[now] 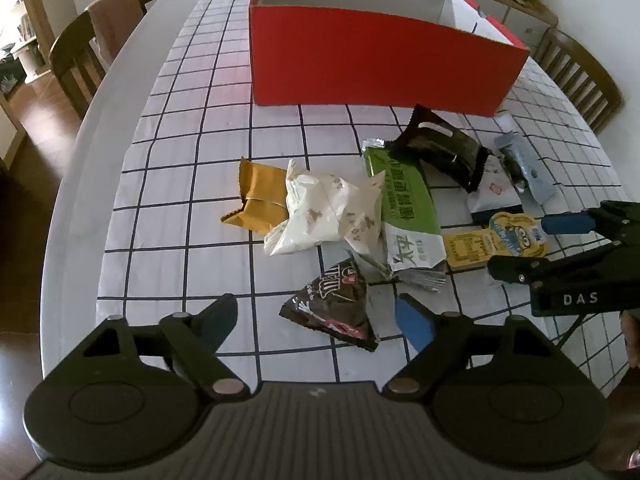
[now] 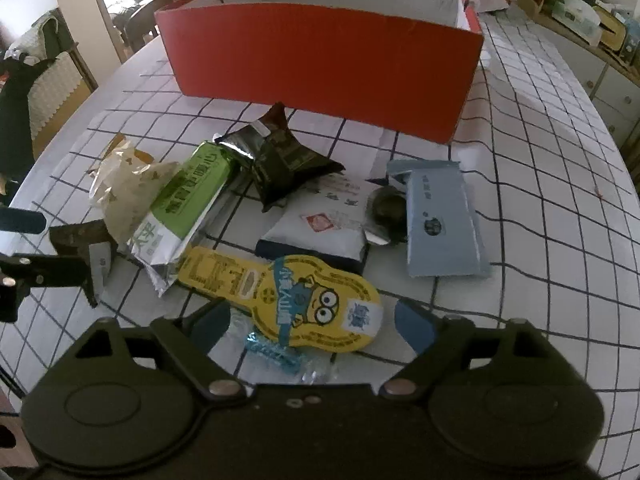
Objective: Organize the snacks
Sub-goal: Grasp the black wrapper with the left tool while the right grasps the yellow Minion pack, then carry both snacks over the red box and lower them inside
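Both sets of jaws stand apart and hold nothing: the left gripper [image 1: 316, 316] straddles the dark triangular packet [image 1: 332, 308], the right gripper [image 2: 312, 320] the yellow cartoon pack [image 2: 316, 300]. Each should settle lower and pinch its 1 packet squarely, not its neighbours. The red box [image 1: 372, 60] waits just beyond the heap on the surface [image 1: 180, 220].
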`<state>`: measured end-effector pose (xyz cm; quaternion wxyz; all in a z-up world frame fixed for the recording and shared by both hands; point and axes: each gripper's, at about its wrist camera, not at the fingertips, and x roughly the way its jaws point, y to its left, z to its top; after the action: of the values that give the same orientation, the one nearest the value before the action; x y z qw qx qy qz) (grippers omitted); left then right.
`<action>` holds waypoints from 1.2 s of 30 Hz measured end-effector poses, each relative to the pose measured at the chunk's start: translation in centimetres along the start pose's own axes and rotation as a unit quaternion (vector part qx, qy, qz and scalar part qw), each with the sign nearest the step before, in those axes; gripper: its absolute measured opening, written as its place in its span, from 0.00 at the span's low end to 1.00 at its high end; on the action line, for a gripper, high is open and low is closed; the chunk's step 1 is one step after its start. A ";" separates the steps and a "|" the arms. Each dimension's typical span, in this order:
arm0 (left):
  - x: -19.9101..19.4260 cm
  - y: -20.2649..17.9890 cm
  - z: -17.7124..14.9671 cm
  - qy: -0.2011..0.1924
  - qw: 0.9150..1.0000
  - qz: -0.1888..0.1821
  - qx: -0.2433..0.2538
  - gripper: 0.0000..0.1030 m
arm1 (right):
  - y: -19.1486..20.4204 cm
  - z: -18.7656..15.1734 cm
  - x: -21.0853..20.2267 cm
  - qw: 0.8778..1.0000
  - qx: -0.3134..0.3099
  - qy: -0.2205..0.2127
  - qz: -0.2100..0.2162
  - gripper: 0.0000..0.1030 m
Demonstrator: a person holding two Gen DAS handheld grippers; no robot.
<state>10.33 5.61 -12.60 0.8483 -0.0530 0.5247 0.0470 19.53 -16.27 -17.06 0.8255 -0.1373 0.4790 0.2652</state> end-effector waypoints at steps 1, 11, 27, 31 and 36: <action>0.2 0.0 0.0 0.004 1.000 0.001 0.001 0.79 | 0.0 0.1 0.2 1.000 0.001 0.001 0.000 0.85; 1.6 0.3 0.7 0.027 0.999 -0.012 -0.013 0.62 | 0.2 0.6 0.6 1.000 0.021 0.004 -0.014 0.76; 1.6 1.4 0.4 0.037 0.997 -0.038 -0.052 0.46 | -0.2 0.3 -0.9 0.999 0.042 -0.007 -0.011 0.65; 0.9 1.7 0.0 0.032 0.997 -0.042 -0.058 0.46 | -0.3 0.1 -2.1 0.999 0.046 -0.014 -0.007 0.65; -0.2 1.9 -0.3 0.017 0.997 -0.044 -0.062 0.46 | -0.1 0.1 -3.8 0.998 0.050 -0.029 -0.004 0.65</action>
<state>9.72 7.50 -12.58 0.8357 -0.1296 0.5321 0.0411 18.16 -17.51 -13.70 0.8457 -0.0902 0.4672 0.2417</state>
